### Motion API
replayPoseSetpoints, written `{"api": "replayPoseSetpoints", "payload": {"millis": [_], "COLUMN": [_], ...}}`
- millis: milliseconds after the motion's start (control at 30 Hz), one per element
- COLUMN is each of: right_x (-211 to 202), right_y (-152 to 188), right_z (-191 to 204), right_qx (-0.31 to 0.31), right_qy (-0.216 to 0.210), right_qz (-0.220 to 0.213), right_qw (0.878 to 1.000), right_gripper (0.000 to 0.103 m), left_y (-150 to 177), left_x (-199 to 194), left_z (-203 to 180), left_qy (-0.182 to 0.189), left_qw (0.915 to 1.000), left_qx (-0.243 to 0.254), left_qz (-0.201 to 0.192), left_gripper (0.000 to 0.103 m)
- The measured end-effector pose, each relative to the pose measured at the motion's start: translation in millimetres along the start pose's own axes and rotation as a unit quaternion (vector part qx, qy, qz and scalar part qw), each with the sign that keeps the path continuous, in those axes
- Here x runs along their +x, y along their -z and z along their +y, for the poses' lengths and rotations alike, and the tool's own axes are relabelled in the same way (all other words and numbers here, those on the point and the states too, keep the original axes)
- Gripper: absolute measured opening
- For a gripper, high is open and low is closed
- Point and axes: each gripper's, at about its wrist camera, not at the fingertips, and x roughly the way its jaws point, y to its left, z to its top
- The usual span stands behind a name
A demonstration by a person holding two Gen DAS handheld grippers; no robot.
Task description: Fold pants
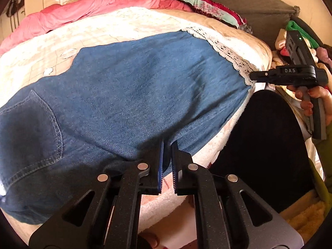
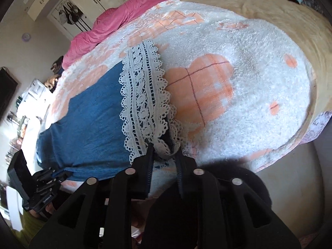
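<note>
Left gripper (image 1: 167, 145) pinches pants (image 1: 128, 87); pinch point hidden.

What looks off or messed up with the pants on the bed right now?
Nothing is damaged or spilled. The denim pants lie fairly flat on the fleece blanket. Only the lace hem looks untidy: its near corner is bunched and curled where the right tongs meet it.

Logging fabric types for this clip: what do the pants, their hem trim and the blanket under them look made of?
Pants: soft, matte blue denim or a denim-look weave, judging by the contrast-stitched back pocket.
Hem trim: white openwork lace, probably cotton, with scalloped edges and visible holes.
Blanket: fluffy white fleece or terry-like pile with flat orange checked patches; the fibre cannot be told.
</note>
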Motion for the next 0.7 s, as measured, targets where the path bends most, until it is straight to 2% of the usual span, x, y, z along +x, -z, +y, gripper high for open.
{"api": "replayPoseSetpoints", "payload": {"millis": [33,67,133,167,267,300,333,400,467,500,567,633,700], "right_x": [-3,-10,-25,-30,-39,-37,-34,-16,0,10,27,41,54], "right_y": [0,-1,-1,-1,0,1,3,9,16,18,21,25,28], "right_z": [2,4,10,15,47,58,66,91,109,117,130,136,134], "right_qx": [-0.008,-0.017,-0.034,-0.048,-0.108,-0.127,-0.143,-0.185,-0.208,-0.219,-0.233,-0.242,-0.244], "right_qy": [0.022,0.042,0.045,0.046,0.027,0.014,0.004,-0.012,-0.021,-0.026,-0.028,-0.025,-0.003], "right_qz": [-0.005,-0.018,-0.050,-0.062,-0.089,-0.090,-0.087,-0.072,-0.053,-0.045,-0.027,-0.016,-0.002], "right_qw": [1.000,0.999,0.997,0.996,0.990,0.988,0.986,0.980,0.976,0.974,0.972,0.970,0.970], "right_gripper": [0.043,0.047,0.047,0.047,0.048,0.049,0.049,0.049,0.049,0.049,0.049,0.050,0.054], "left_y": [1,3,6,8,13,13,14,14,17,20,26,34,41], "left_x": [-1,-2,-6,-10,-29,-35,-45,-63,-83,-93,-108,-122,-130], "left_z": [2,3,4,3,2,2,4,10,28,40,64,89,111], "left_qy": [0.007,0.011,0.015,0.020,0.026,0.024,0.015,-0.009,-0.050,-0.067,-0.101,-0.137,-0.178], "left_qw": [0.9999,0.9998,0.9996,0.9993,0.9985,0.9982,0.9978,0.9963,0.9922,0.9884,0.9782,0.9639,0.9476], "left_qx": [-0.007,-0.013,-0.022,-0.026,-0.038,-0.041,-0.045,-0.056,-0.086,-0.109,-0.160,-0.208,-0.249], "left_qz": [-0.004,-0.007,-0.012,-0.017,-0.031,-0.037,-0.046,-0.064,-0.076,-0.081,-0.086,-0.093,-0.089], "left_gripper": [0.003,0.004,0.006,0.011,0.033,0.034,0.034,0.041,0.050,0.056,0.060,0.061,0.070]}}
